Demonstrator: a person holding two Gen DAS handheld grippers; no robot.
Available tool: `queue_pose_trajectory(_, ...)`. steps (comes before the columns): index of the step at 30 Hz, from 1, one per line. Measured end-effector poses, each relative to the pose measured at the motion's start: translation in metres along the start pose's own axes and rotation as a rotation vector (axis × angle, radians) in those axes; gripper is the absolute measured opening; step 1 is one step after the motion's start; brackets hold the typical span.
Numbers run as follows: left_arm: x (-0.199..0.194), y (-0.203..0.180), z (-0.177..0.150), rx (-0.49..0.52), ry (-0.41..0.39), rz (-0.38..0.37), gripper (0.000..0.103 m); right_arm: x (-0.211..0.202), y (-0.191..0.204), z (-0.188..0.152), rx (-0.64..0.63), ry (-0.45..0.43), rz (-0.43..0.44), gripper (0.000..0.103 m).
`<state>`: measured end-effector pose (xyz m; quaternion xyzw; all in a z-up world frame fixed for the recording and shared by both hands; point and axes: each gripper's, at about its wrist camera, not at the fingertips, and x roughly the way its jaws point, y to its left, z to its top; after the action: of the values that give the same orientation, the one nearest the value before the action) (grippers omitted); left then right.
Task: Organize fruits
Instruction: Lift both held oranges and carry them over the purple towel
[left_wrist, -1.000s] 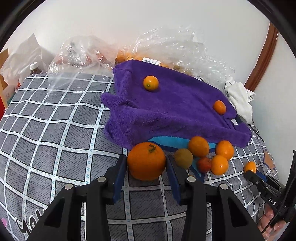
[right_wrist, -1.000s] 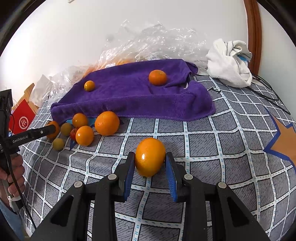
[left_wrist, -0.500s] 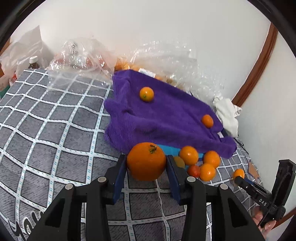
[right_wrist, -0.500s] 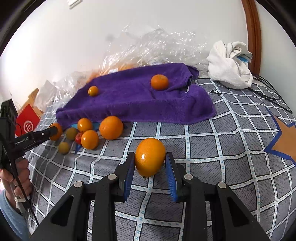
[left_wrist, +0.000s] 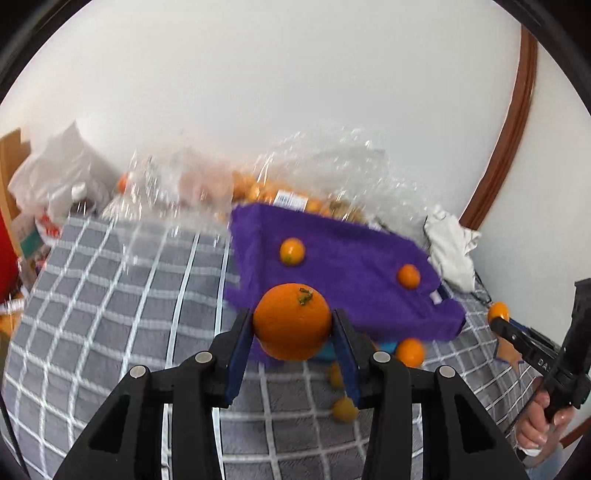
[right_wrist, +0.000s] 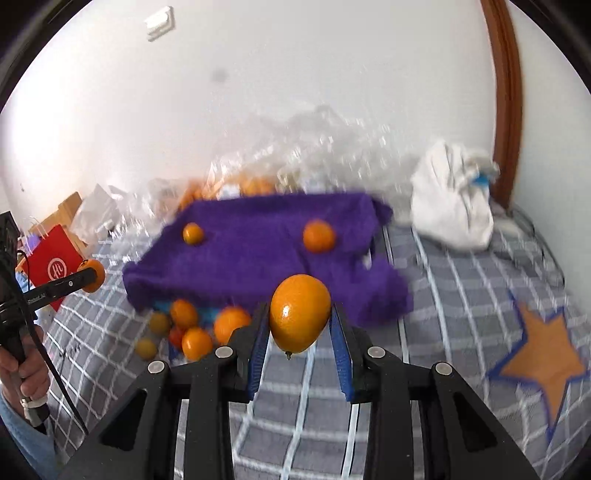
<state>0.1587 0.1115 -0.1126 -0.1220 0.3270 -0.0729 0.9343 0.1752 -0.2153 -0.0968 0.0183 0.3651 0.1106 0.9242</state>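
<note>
My left gripper (left_wrist: 292, 325) is shut on a large orange (left_wrist: 292, 320) with a green stem, held above the checked bedcover. My right gripper (right_wrist: 299, 321) is shut on a smaller oval orange (right_wrist: 300, 317), stem end down, also off the cover. A purple towel (left_wrist: 351, 266) lies ahead with two small oranges (left_wrist: 292, 251) (left_wrist: 408, 276) on it. A cluster of small fruits (right_wrist: 192, 328) lies at the towel's near edge, over something blue. In the left wrist view the right gripper (left_wrist: 498, 319) shows at the right with its orange (left_wrist: 498, 312).
Crinkled clear plastic bags (left_wrist: 325, 177) with more oranges lie behind the towel by the wall. A white cloth bundle (right_wrist: 452, 206) sits at the back right. A red bag (right_wrist: 55, 266) and boxes stand at the left. An orange star patch (right_wrist: 543, 354) marks the cover.
Both grippers have risen with their oranges, which were resting on the cover a second ago. The towel and fruit cluster now sit lower and farther off in both views.
</note>
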Motion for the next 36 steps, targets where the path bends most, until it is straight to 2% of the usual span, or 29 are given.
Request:
queue_pose_trajectory(5, 0.009, -0.012, 0.042, 0.007, -0.043, 0.005, 0.04, 0.013, 0.004, 0.037, -0.021, -0.047, 0.014, 0.033)
queue_pose_trajectory(11, 0.044, -0.023, 0.062, -0.013, -0.08, 0.028, 0.04, 0.052, 0.001, 0.063, -0.011, -0.044, 0.033, 0.033)
queue_pose_trajectory(15, 0.075, -0.028, 0.06, -0.022, -0.065, 0.044, 0.04, 0.078, -0.012, 0.058, 0.03, -0.003, 0.028, 0.033)
queue_pose_trajectory(22, 0.129, -0.022, 0.036, -0.03, 0.036, 0.074, 0.04, 0.112, -0.028, 0.033, 0.047, 0.088, 0.014, 0.033)
queue_pose_trajectory(24, 0.135, -0.019, 0.033, -0.026, 0.061, 0.069, 0.04, 0.118, -0.032, 0.03, 0.057, 0.108, 0.018, 0.033)
queue_pose_trajectory(31, 0.141, -0.012, 0.029, -0.022, 0.075, 0.073, 0.04, 0.127, -0.039, 0.026, 0.096, 0.128, 0.044, 0.033)
queue_pose_trajectory(36, 0.146, -0.018, 0.027, 0.012, 0.089, 0.084, 0.04, 0.133, -0.029, 0.024, 0.056, 0.142, 0.038, 0.033)
